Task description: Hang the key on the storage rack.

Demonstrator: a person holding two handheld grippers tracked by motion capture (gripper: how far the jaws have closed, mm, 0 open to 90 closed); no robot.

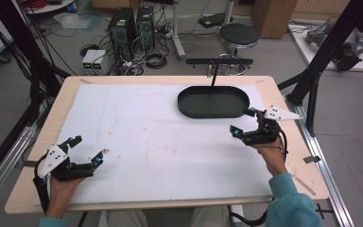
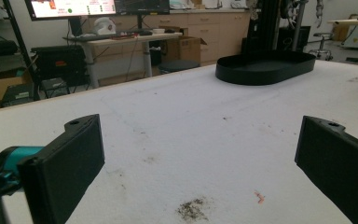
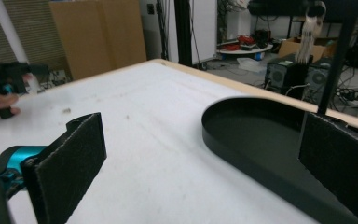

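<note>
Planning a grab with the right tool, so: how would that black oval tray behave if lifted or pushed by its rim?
The black oval tray looks stiff and probably light: its wall is low and thin and it lies empty. Its flat base makes tipping or rolling unlikely. On the white mat it would probably slide when pushed.

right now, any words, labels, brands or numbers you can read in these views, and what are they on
No text reads clearly anywhere.
Wide monitor on the back desk: coloured panels with writing, too small and blurred to read.
Two small white boxes on the floor: green marks, no legible lettering.
Black oval tray, white foam table cover and grey three-cornered plate: no text, only small dots on the plate.
</note>
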